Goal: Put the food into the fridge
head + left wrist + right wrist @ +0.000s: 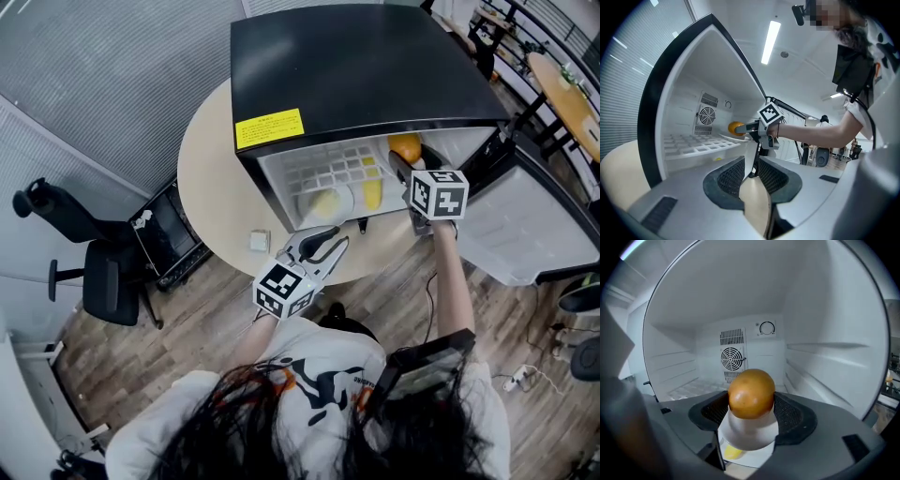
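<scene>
Right gripper view shows the right gripper (751,403) clamped on a round orange fruit (751,389), held inside the open mini fridge (825,333) above its floor. The left gripper (752,171) hangs outside, in front of the fridge, over the round table (618,164). Its jaws are slightly apart with nothing between them.

Probably an office: swivel chair (111,289), round table (204,173), window blinds (98,80).
</scene>
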The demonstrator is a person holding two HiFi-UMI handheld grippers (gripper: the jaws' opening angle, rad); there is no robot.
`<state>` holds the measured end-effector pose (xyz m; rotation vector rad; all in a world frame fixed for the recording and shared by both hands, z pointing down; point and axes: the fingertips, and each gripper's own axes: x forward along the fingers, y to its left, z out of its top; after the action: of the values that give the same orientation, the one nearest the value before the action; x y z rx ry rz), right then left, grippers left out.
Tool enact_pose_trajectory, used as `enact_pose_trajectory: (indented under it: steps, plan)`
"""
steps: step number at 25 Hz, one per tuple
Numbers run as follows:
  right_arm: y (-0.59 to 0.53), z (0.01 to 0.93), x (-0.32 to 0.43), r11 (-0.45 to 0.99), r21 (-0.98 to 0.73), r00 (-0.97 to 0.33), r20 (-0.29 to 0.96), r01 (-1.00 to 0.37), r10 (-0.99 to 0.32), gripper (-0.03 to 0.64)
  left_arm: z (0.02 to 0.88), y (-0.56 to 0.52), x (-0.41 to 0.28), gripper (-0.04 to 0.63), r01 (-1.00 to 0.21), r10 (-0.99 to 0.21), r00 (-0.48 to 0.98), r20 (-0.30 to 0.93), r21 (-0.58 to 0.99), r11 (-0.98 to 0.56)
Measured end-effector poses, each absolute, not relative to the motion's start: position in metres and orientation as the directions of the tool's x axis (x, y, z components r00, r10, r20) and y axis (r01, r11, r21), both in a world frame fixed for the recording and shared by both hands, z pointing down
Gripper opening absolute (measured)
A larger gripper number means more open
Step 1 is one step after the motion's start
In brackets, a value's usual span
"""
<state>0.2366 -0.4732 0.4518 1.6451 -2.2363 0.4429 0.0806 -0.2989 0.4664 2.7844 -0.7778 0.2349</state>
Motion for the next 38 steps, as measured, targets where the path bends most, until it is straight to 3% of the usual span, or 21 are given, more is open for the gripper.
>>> enact_pose_trajectory:
  steps: [38]
  plan:
    - [-0.48,0.465,0.226,0.318,0.062,-0.253,0.472,-0.946,-0.844,0.316,0.469,-0.294,0.056,0.094,-0.558,-0.521,0.826,0.216,0.183,-0.809]
